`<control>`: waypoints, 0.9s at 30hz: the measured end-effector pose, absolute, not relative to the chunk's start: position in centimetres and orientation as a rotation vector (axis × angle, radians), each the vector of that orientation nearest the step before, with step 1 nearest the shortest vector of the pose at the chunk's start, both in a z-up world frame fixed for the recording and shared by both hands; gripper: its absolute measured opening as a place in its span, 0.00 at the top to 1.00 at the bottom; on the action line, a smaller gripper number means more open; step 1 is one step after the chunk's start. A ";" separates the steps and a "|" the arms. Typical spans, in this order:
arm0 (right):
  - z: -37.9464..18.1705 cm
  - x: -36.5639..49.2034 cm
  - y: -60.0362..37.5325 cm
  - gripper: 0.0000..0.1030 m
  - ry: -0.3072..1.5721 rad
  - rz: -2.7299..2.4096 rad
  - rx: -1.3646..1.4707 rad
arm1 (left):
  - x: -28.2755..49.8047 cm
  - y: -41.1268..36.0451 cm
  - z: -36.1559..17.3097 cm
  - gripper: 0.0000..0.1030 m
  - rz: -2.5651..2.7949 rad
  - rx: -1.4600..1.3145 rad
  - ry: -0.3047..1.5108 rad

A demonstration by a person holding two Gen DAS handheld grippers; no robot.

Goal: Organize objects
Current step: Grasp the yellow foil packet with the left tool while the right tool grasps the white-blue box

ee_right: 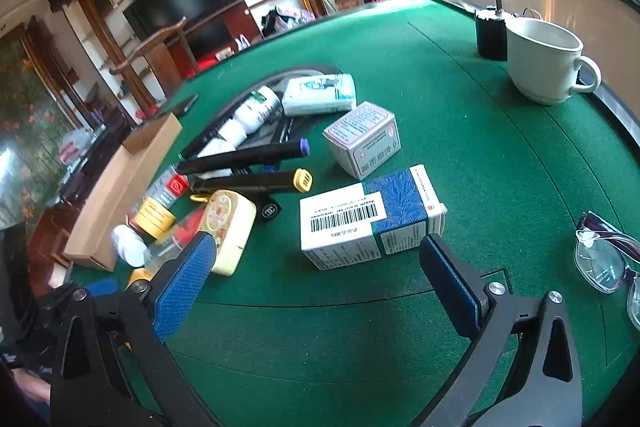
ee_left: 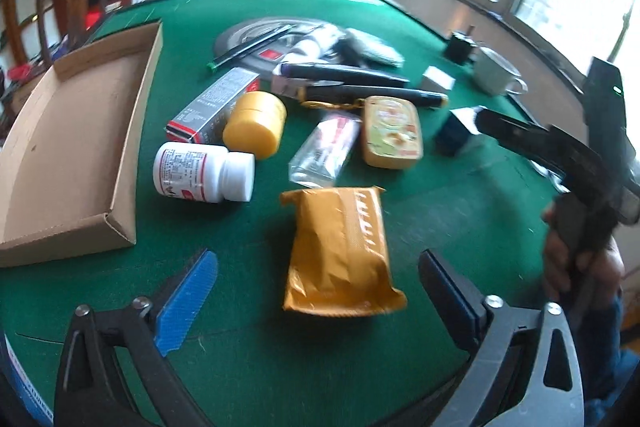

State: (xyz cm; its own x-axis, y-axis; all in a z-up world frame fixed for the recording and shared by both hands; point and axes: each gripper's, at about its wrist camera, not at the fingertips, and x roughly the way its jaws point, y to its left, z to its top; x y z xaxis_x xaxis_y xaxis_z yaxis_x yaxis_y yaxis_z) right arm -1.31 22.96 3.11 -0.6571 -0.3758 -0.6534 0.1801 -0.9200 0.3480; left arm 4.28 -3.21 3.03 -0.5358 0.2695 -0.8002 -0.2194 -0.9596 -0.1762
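Left wrist view: the left gripper (ee_left: 318, 301) hangs spread wide over a green felt table (ee_left: 440, 211), its blue ribbed pads clear of everything. Between them, untouched, lies one crinkled orange foil packet (ee_left: 340, 251). Beyond it sit one white plastic pill bottle (ee_left: 202, 173) on its side, one round yellow plastic jar (ee_left: 256, 125), one grey-and-red cardboard carton (ee_left: 214, 105), one clear plastic sachet (ee_left: 326, 149), one rounded yellow tin (ee_left: 392, 133) and two black marker pens (ee_left: 360, 83). One shallow brown cardboard tray (ee_left: 76, 147) lies empty at the left. At the right edge a hand (ee_left: 576, 259) grips the other tool's handle.

Right wrist view: the right gripper (ee_right: 316, 287) is also released, holding nothing. Just beyond its pads lies one white-and-blue cardboard box (ee_right: 372, 217) with a barcode; behind that stands one small pale printed box (ee_right: 362, 139). One white ceramic mug (ee_right: 548, 61) stands far right, and one pair of clear-framed glasses (ee_right: 604, 259) lies at the right edge.
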 end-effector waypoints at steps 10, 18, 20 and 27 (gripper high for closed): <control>3.6 -0.7 23.7 0.00 -0.396 -2.589 1.033 | 2.7 -1.4 1.9 0.47 2.497 -1.377 -0.055; 3.3 -0.9 24.8 0.00 -0.473 -2.570 1.037 | 1.1 1.3 1.5 0.45 2.529 -1.408 0.079; 3.2 -1.1 25.1 0.00 -0.507 -2.565 1.053 | 0.9 1.7 1.4 0.45 2.546 -1.393 0.109; 2.4 -2.3 24.5 0.00 -0.377 -2.555 1.231 | 1.9 1.3 1.2 0.58 2.579 -1.317 0.126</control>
